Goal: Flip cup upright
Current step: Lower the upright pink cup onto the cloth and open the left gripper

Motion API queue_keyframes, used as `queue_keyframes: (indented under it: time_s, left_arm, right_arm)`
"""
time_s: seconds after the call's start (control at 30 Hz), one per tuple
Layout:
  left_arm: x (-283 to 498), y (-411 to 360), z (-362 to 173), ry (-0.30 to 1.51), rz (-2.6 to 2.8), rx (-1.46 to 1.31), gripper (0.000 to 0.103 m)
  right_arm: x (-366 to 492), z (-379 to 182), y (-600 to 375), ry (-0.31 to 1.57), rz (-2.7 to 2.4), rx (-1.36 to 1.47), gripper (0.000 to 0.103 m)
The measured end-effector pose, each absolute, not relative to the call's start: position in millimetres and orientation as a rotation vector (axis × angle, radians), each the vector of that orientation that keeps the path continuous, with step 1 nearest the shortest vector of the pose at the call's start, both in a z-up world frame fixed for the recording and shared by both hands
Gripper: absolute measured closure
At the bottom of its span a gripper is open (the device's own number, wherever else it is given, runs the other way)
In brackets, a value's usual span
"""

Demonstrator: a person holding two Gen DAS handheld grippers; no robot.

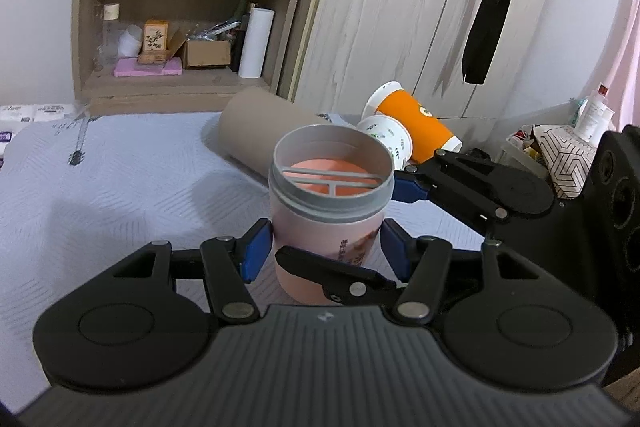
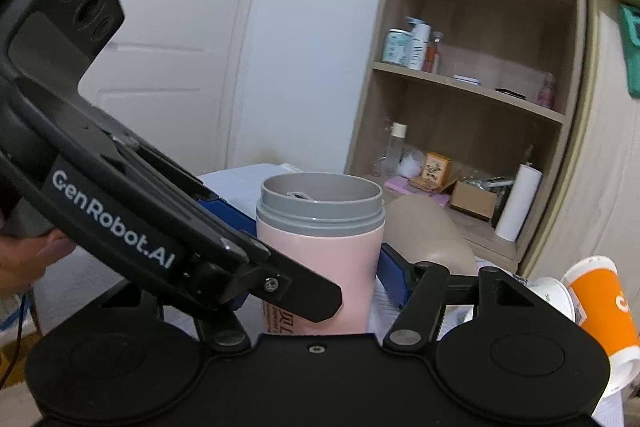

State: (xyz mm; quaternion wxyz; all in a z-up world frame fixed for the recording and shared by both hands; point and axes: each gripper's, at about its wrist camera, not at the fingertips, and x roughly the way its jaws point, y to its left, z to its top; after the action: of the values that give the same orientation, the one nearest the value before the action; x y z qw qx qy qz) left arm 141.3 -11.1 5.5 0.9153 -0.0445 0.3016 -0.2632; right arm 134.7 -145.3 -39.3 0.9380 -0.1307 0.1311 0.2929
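At frame centre in both views, the pink cup (image 1: 326,227) stands upright, mouth up, on the pale sheet (image 1: 120,187). Left gripper (image 1: 326,251) and right gripper (image 2: 320,267) both pinch its sides, one finger of each crossing the other's view. Paper cups (image 1: 408,131) lie tipped at upper right.

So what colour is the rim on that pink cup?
Grey: the pink cup has a grey threaded rim, seen best in the left wrist view.

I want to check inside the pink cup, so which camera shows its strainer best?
The left wrist view: it looks down into the pink cup, showing the grey strainer bars across its mouth. The right wrist view sees the cup side-on, with only a sliver inside the rim.
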Motion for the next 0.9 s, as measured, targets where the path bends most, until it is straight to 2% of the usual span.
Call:
queue_keyframes:
  time_s: [0.47, 0.73, 0.9]
  left_arm:
    - [140, -45, 6, 0.597, -0.528, 0.000, 0.044]
    - [136, -37, 1, 0.632, -0.522, -0.055, 0.038]
    - [137, -34, 0, 0.636, -0.527, -0.064, 0.035]
  right_arm:
    - [135, -48, -168, 0.330, 0.573, -0.204, 0.032]
    - [129, -53, -164, 0.335, 0.573, -0.218, 0.033]
    - [131, -53, -165, 0.348, 0.569, -0.214, 0.028]
